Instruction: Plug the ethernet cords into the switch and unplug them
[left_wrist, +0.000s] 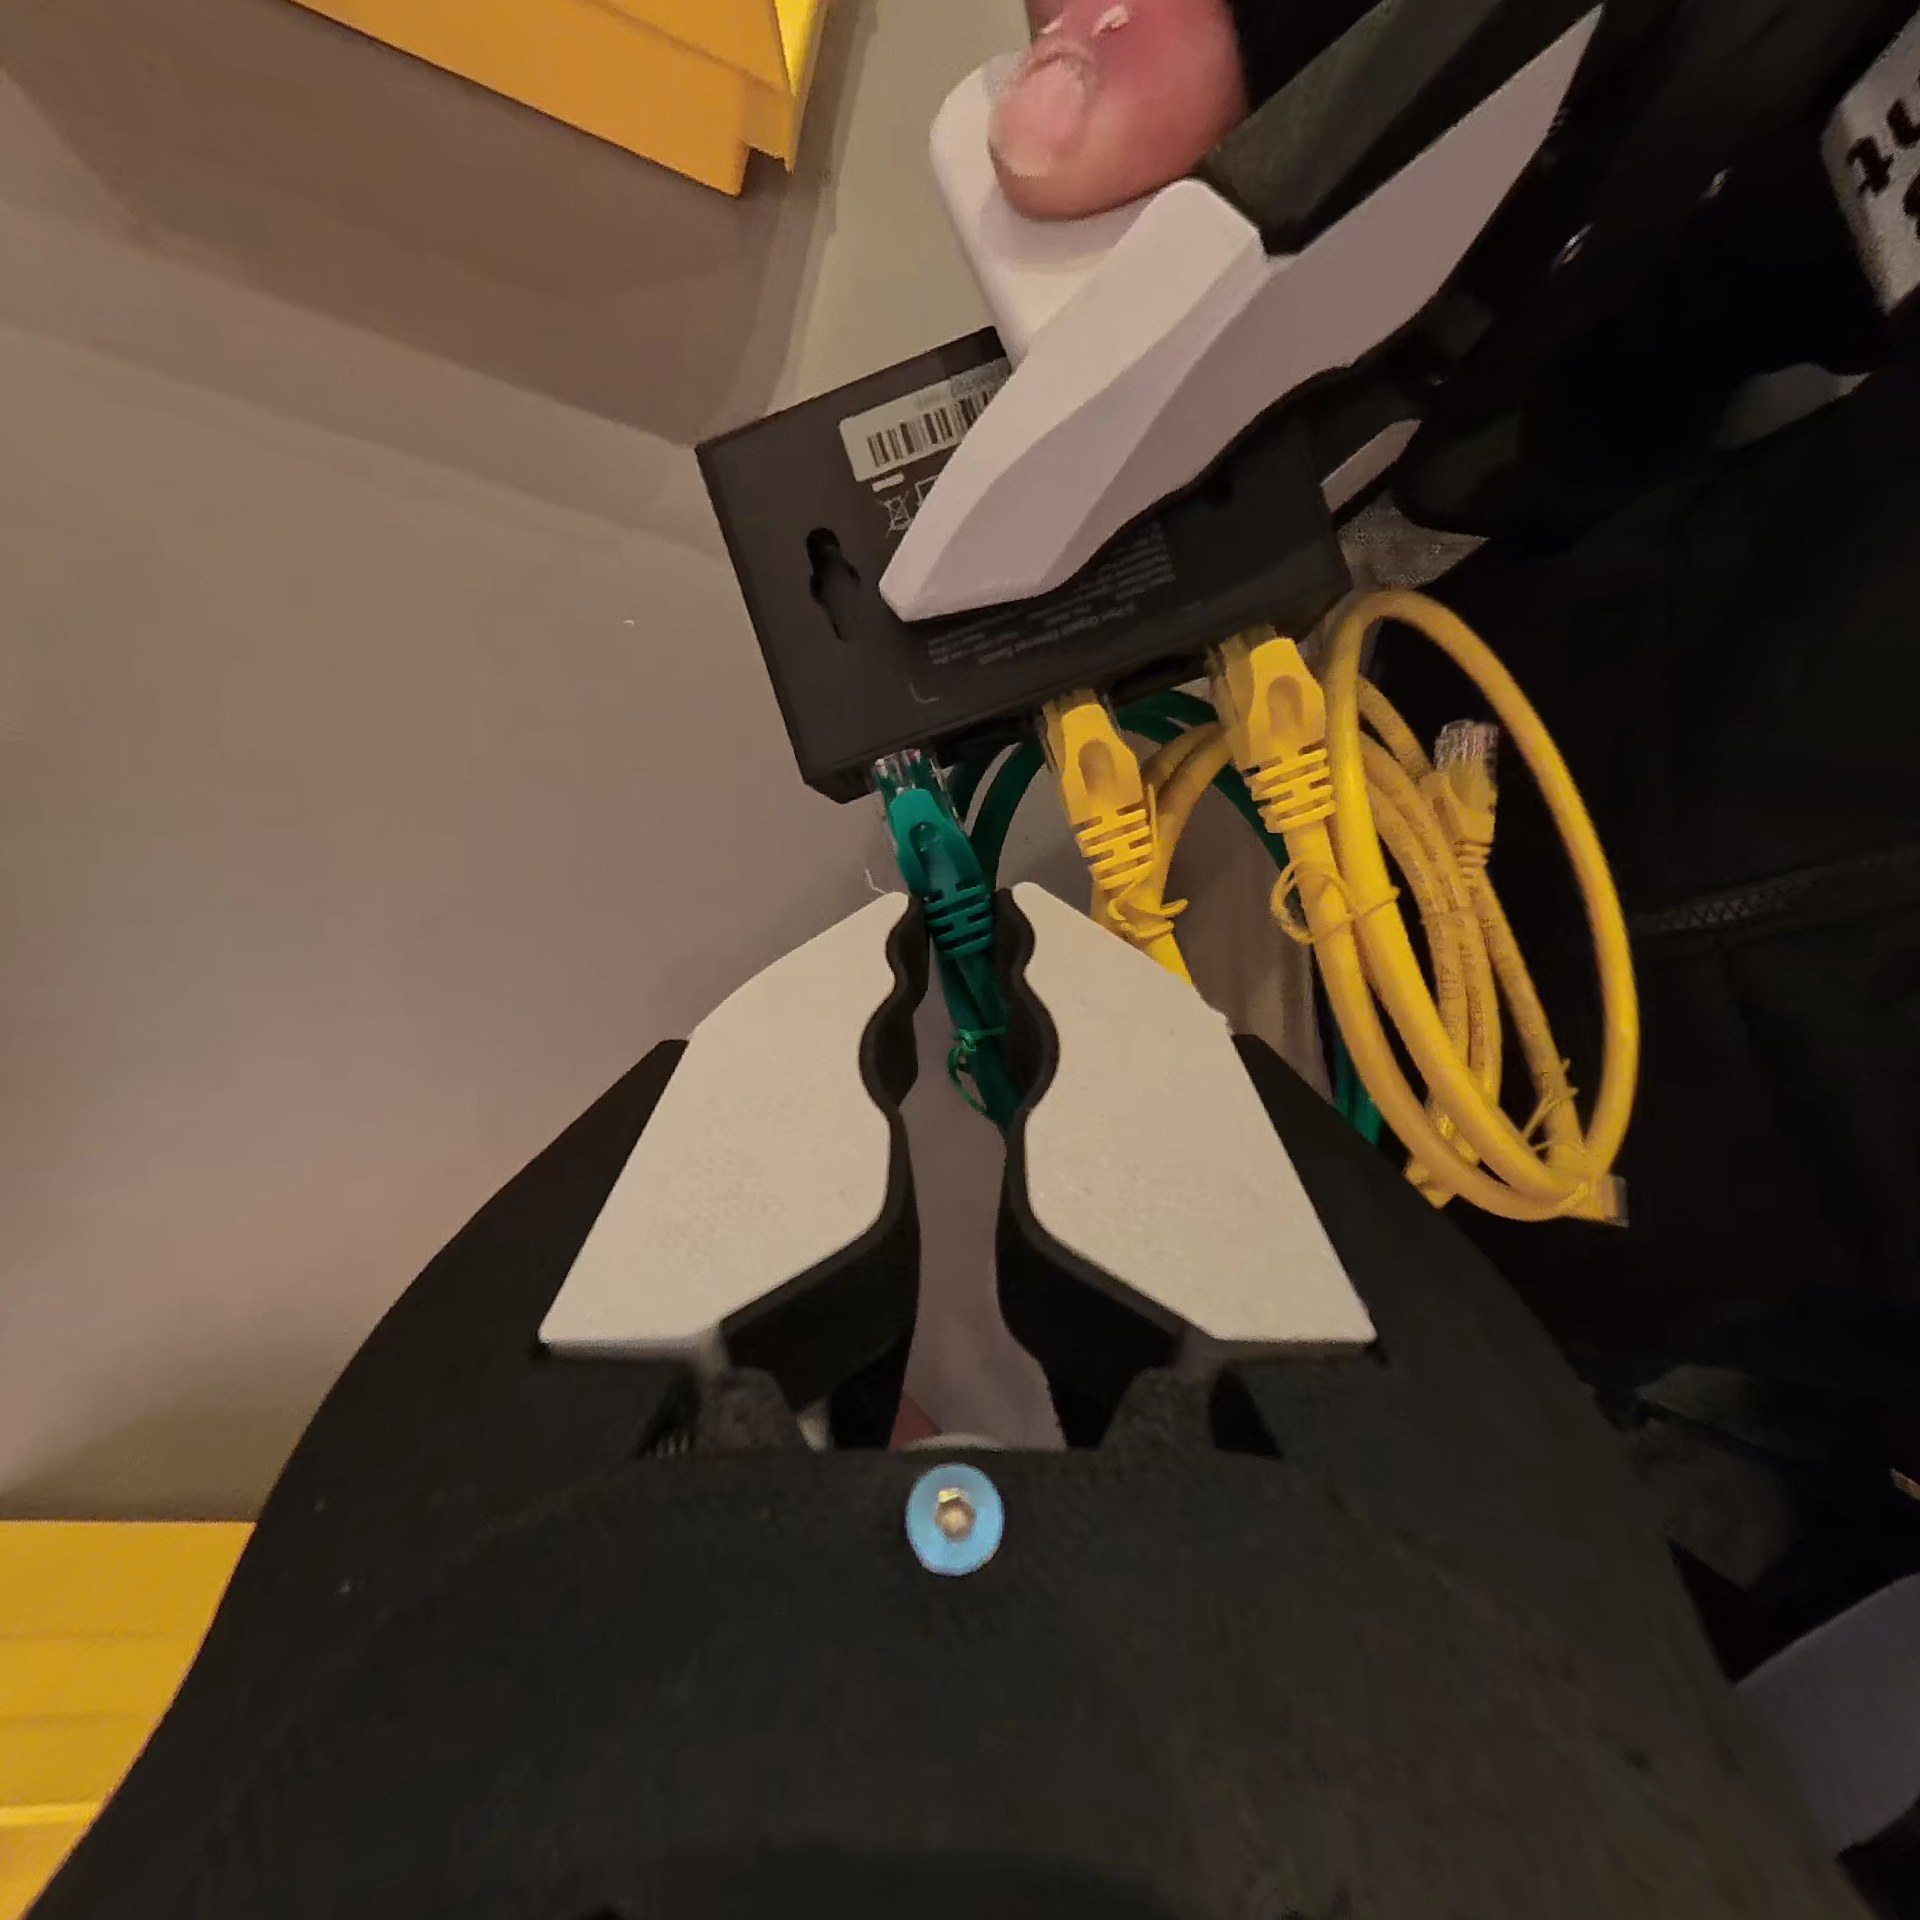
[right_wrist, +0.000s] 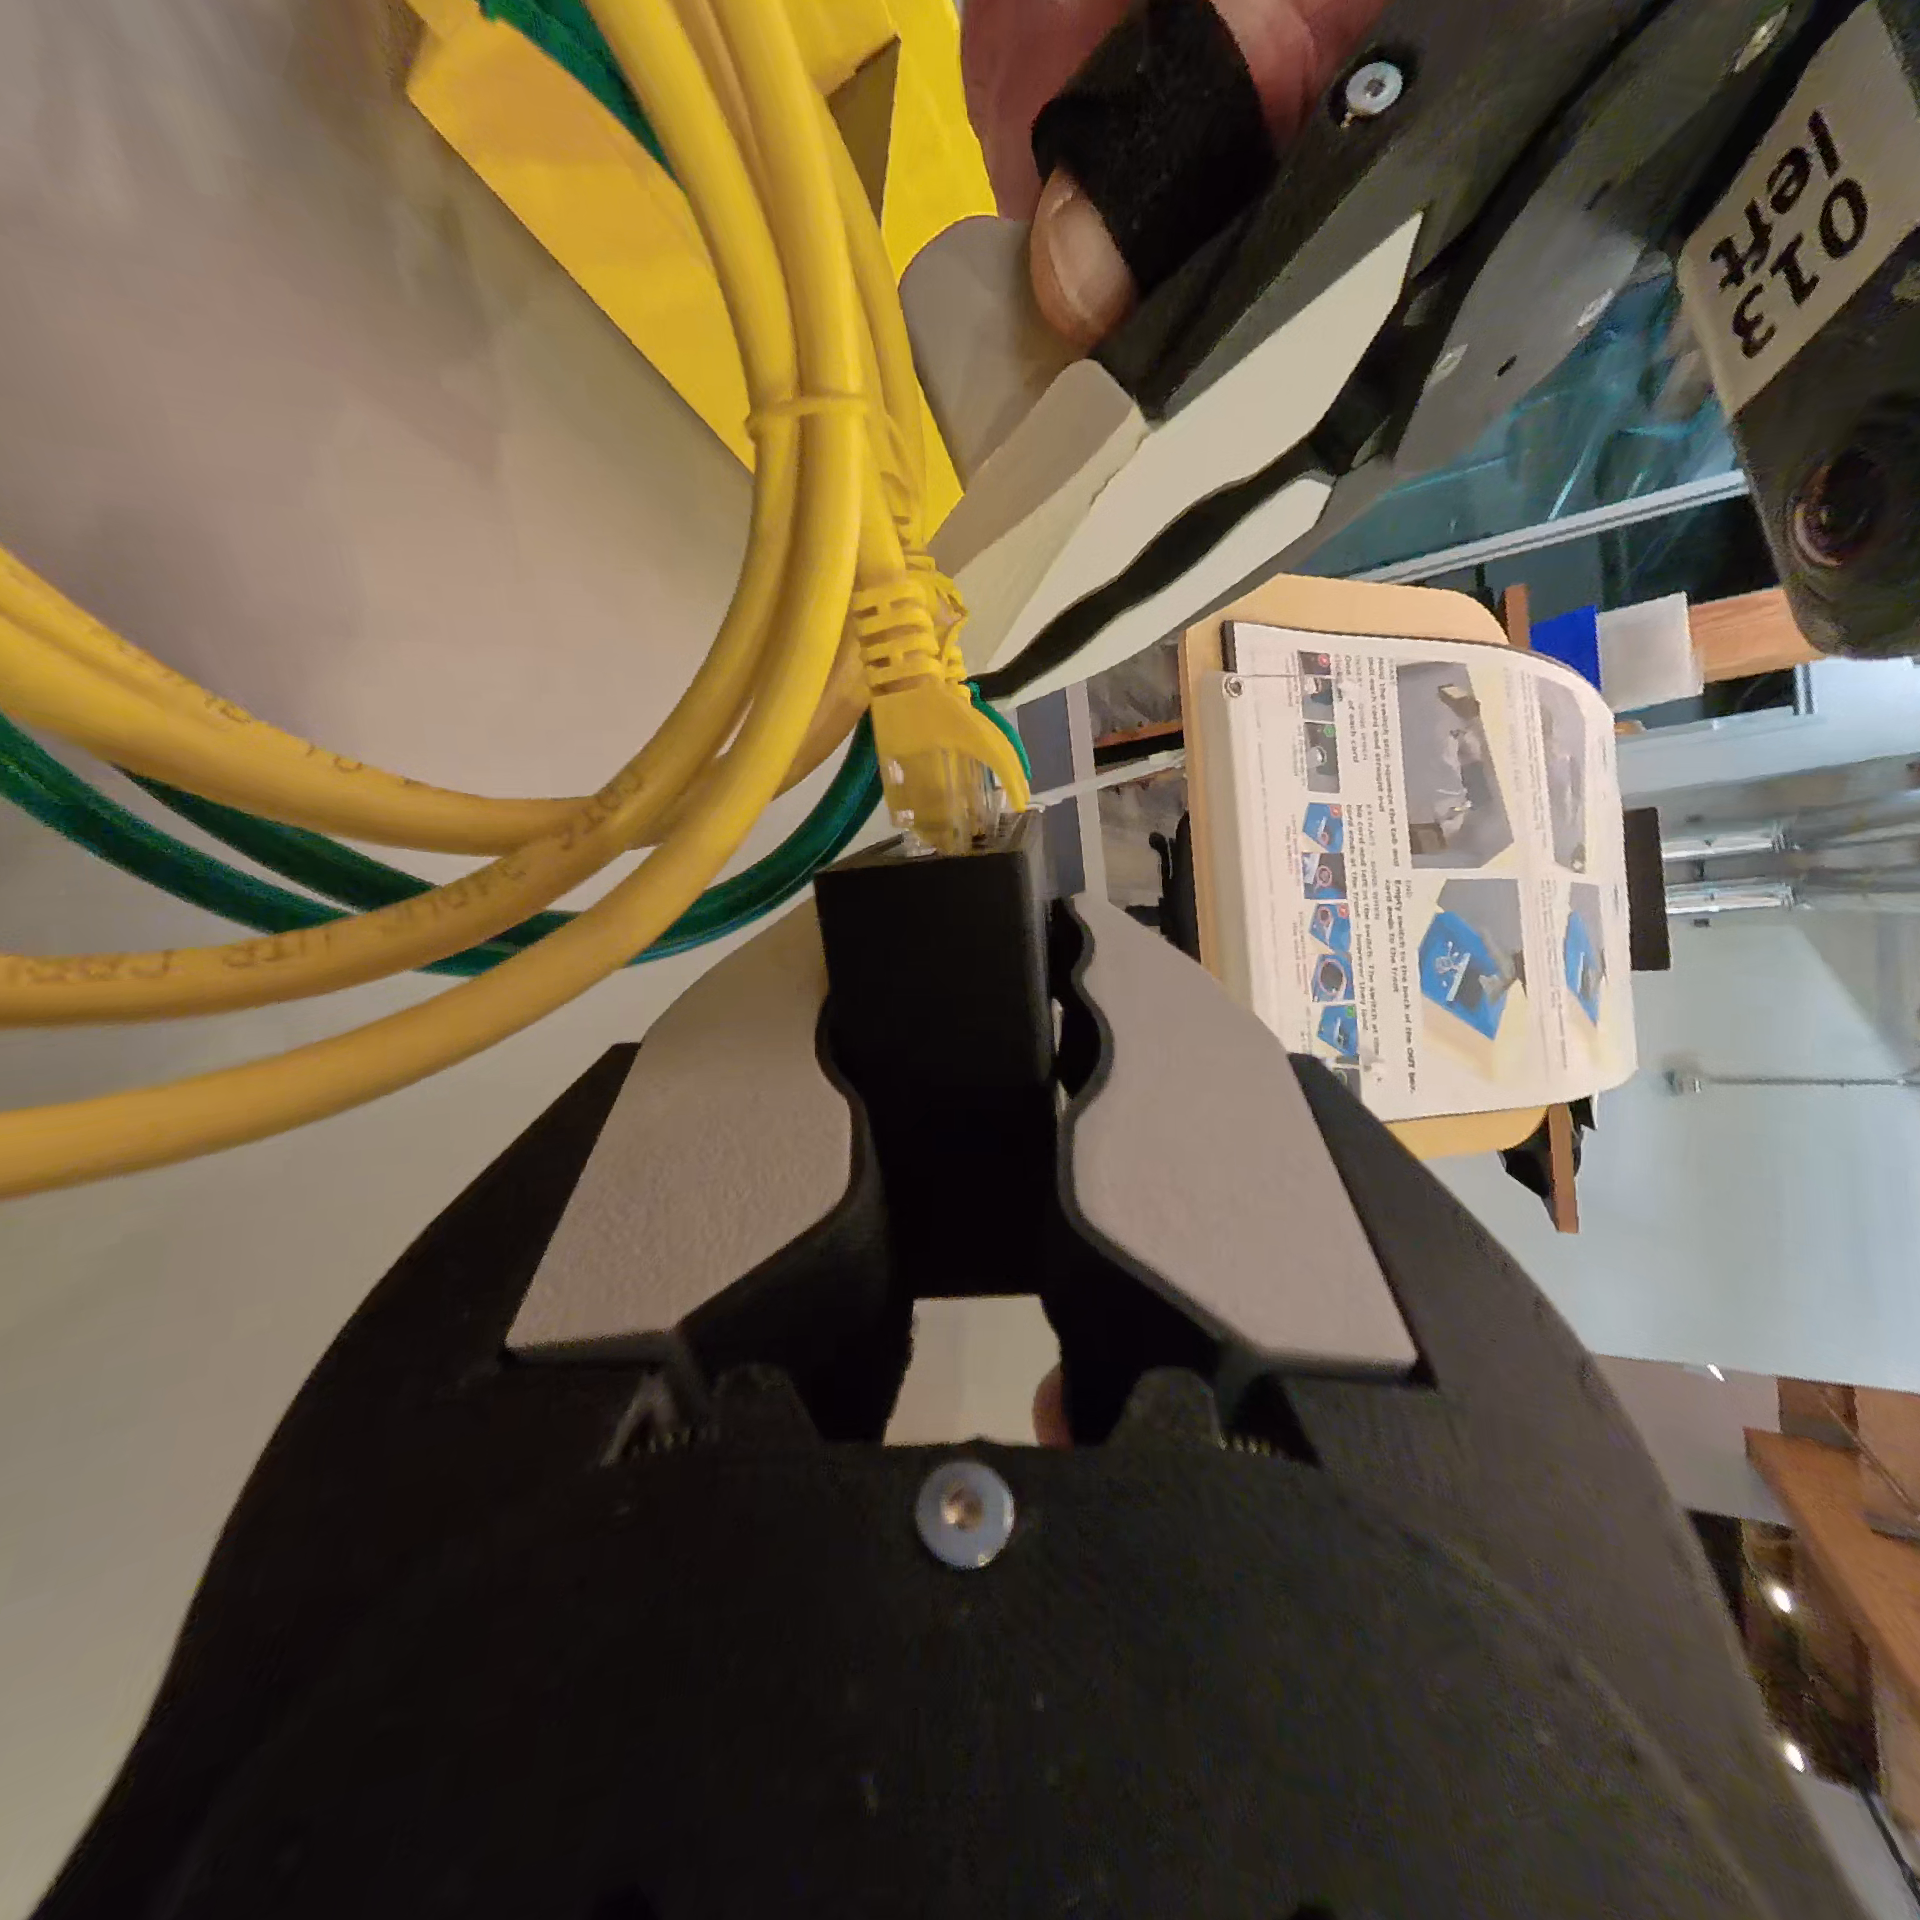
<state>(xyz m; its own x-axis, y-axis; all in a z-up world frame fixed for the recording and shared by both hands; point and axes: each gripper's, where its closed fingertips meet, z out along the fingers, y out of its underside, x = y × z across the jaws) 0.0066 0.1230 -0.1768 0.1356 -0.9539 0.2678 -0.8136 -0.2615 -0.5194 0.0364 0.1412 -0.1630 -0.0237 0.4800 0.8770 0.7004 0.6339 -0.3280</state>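
The black switch (left_wrist: 831, 582) hangs in the air, label side toward the left wrist view. My right gripper (right_wrist: 951, 940) is shut on the switch (right_wrist: 935, 956) and also shows in the left wrist view (left_wrist: 1039, 499). My left gripper (left_wrist: 961, 914) is shut on the green ethernet cord (left_wrist: 956, 904) just behind its plug (left_wrist: 914, 800), whose clear tip sits at the leftmost port. Two yellow plugs (left_wrist: 1101, 790) (left_wrist: 1283, 738) sit in ports further right. A loose yellow plug (left_wrist: 1465, 779) hangs beside the coiled yellow cords (left_wrist: 1455, 987). Yellow cords (right_wrist: 790, 416) and a green cord (right_wrist: 208, 873) loop past in the right wrist view.
A grey table surface (left_wrist: 312, 727) lies behind. Yellow sheets (left_wrist: 623, 73) lie at its far edge and another (left_wrist: 83, 1662) near the lower left. An instruction sheet on a wooden board (right_wrist: 1423, 873) stands beyond the switch. A person's thumb (left_wrist: 1101, 114) presses the right gripper's lever. My two grippers' fingertips are within a few centimetres of each other.
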